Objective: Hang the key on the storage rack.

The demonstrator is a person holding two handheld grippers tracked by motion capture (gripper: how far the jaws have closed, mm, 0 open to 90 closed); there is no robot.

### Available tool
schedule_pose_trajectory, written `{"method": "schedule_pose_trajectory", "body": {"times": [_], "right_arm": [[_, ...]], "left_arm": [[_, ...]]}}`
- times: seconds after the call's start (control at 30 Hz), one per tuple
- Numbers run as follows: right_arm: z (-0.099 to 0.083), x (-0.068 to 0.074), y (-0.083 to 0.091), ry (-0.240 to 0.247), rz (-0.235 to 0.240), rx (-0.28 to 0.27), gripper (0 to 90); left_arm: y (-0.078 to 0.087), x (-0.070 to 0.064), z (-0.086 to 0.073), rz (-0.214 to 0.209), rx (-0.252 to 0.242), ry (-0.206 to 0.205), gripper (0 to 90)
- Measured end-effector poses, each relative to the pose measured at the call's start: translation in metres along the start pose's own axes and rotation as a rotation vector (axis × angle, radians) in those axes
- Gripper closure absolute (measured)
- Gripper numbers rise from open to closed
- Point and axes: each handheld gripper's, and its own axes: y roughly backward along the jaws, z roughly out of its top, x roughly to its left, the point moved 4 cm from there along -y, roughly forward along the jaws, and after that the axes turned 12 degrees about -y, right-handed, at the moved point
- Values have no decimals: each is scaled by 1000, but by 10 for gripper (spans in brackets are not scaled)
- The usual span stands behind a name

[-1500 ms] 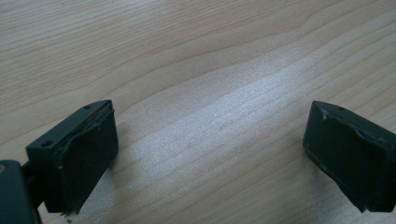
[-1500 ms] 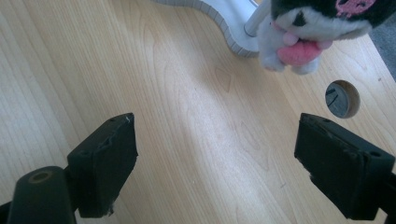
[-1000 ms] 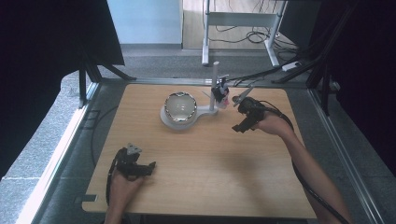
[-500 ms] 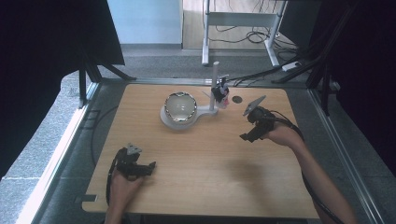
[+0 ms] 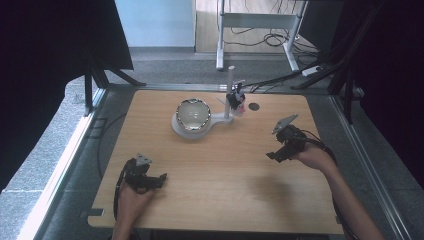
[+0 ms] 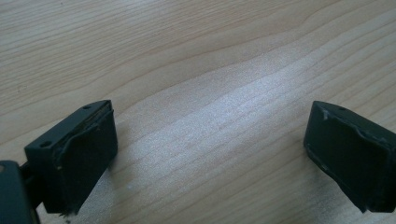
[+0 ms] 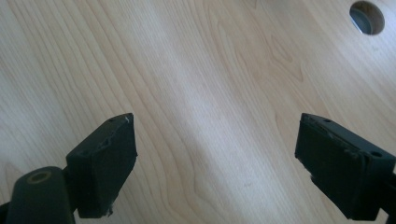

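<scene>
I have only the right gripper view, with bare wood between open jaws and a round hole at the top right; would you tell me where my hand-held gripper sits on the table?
Observer: The right hand-held gripper is over the table's right half, nearer the person than the round hole.
Operator: Thank you. What lies beyond that hole?
Observer: Left of it stands a white stand carrying a shiny bowl, with a small dark piece clipped to its post.
Operator: And the other hand?
Observer: The left hand-held gripper rests low at the near left of the table, jaws open on bare wood.
</scene>
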Motion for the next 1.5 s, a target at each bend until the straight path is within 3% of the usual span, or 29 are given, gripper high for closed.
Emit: {"method": "schedule_pose_trajectory", "body": {"times": [0.3,0.67,1.0,1.33,1.5], "right_arm": [[-23,6,4,-40,0,-42,126],[-45,27,-2,-55,23,-72,109],[-65,45,-23,-103,51,-102,93],[-90,59,-54,-201,78,-173,71],[-97,61,-61,-252,71,-245,18]], "left_arm": [[-1,-1,0,0,0,5,21],[-1,-1,1,-4,3,4,6],[-1,-2,1,-6,4,4,4],[-1,-2,1,-6,3,3,4],[-1,-2,1,-6,3,3,4]]}}
